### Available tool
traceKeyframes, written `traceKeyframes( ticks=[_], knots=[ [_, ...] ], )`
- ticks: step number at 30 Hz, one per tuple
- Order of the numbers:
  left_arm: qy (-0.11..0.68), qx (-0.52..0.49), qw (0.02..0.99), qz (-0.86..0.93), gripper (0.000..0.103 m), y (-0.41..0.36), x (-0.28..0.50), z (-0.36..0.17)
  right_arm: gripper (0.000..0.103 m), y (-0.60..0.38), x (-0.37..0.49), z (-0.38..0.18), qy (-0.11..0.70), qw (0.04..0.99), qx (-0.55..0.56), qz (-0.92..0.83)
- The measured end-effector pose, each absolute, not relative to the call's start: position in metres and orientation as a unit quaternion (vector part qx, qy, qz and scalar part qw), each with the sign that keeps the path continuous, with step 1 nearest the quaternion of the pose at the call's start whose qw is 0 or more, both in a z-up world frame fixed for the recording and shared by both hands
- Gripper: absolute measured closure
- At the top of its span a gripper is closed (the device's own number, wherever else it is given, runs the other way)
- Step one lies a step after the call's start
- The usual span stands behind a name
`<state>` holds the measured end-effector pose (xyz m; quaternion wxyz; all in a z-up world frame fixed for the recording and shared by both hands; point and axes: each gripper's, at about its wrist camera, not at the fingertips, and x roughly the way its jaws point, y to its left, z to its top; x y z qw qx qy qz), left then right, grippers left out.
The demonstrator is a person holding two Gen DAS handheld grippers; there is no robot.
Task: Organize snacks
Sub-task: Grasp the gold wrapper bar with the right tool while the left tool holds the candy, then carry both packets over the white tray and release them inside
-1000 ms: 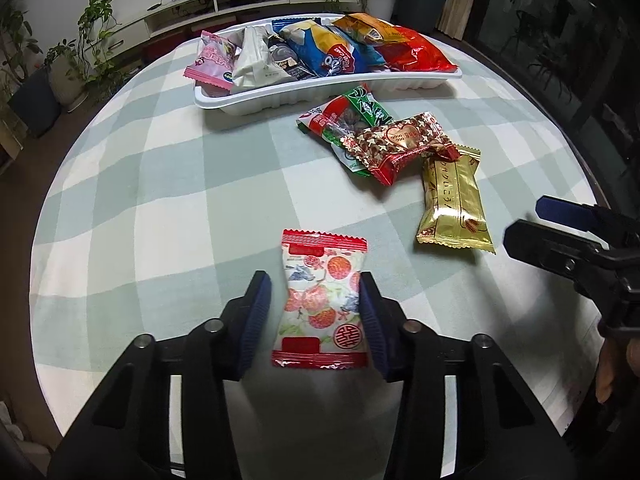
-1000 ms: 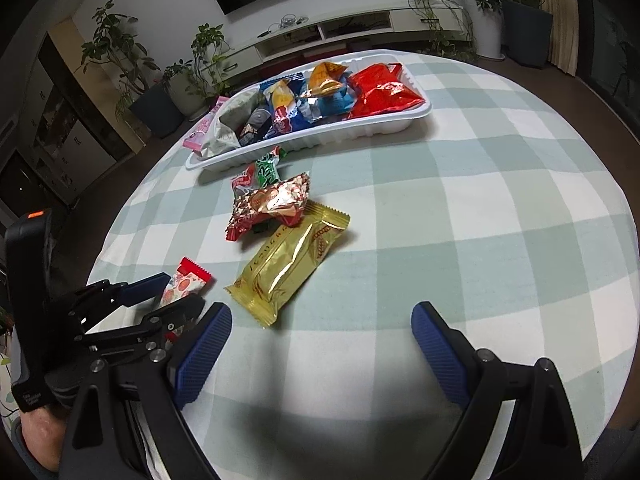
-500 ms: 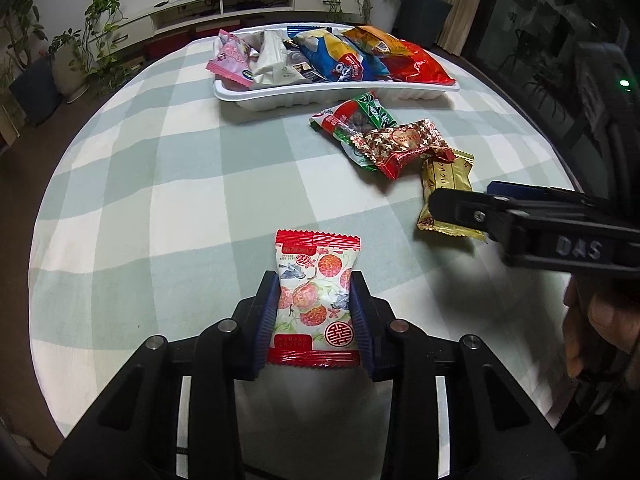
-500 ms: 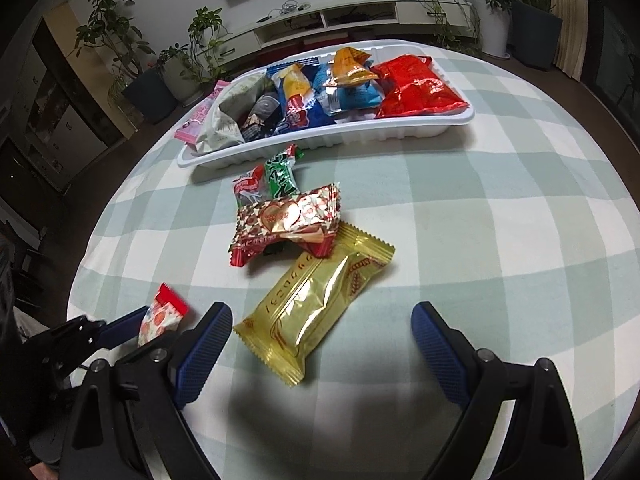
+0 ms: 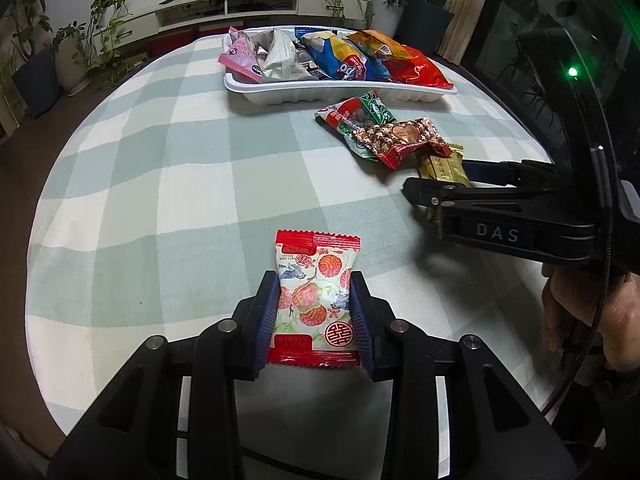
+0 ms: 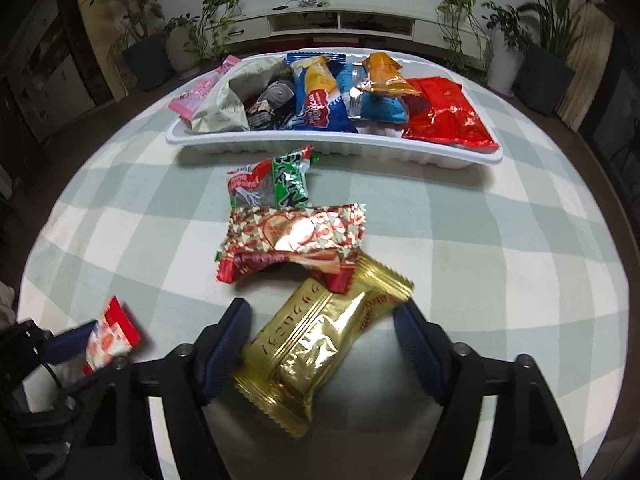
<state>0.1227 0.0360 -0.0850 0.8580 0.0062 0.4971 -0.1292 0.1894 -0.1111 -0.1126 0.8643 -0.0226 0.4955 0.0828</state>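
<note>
A red-and-white lychee-print snack packet (image 5: 316, 280) sits between the blue pads of my left gripper (image 5: 313, 280), which is shut on its sides just over the checked tablecloth. The same left gripper (image 6: 72, 340) and packet (image 6: 108, 336) show at the lower left of the right wrist view. My right gripper (image 6: 322, 312) straddles a gold foil packet (image 6: 316, 344) lying on the cloth. Its jaws are closing, with the pads close to the packet's edges but not pressing. In the left wrist view the right gripper (image 5: 436, 180) hides most of the gold packet (image 5: 440, 166).
A white tray (image 6: 320, 148) at the far side holds several snack bags. Between it and the gold packet lie a green-and-red packet (image 6: 272, 184) and a red heart-print foil packet (image 6: 292, 236), which overlaps the gold one. A hand (image 5: 588, 308) holds the right gripper. The table is round.
My left gripper closed onto the lychee packet. My right gripper slid left over the gold packet and its jaws narrowed around it.
</note>
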Motion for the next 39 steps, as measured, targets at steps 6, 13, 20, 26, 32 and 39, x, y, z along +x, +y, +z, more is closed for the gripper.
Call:
traceKeyframes(
  ticks=[6, 13, 20, 26, 32, 39],
  knots=[
    [0.496, 0.004, 0.859, -0.130, 0.070, 0.036, 0.122, -0.085, 0.053, -0.134, 0.185, -0.109, 0.507, 0.858, -0.014, 0.079],
    [0.496, 0.006, 0.859, -0.130, 0.070, 0.036, 0.123, -0.085, 0.053, -0.131, 0.183, -0.109, 0.515, 0.851, -0.027, 0.098],
    [0.498, 0.008, 0.857, -0.132, 0.070, 0.036, 0.124, -0.085, 0.058, -0.124, 0.194, -0.109, 0.526, 0.842, -0.048, 0.110],
    [0.499, 0.016, 0.856, -0.135, 0.073, 0.035, 0.125, -0.085, 0.069, -0.132, 0.191, -0.106, 0.538, 0.833, -0.048, 0.121],
    [0.495, 0.007, 0.858, -0.135, 0.073, 0.039, 0.123, -0.083, 0.070, -0.154, 0.177, -0.105, 0.536, 0.835, -0.002, 0.128],
    [0.477, -0.028, 0.868, -0.138, 0.073, 0.054, 0.124, -0.063, 0.070, -0.205, 0.154, -0.100, 0.523, 0.843, 0.064, 0.113]
  ],
)
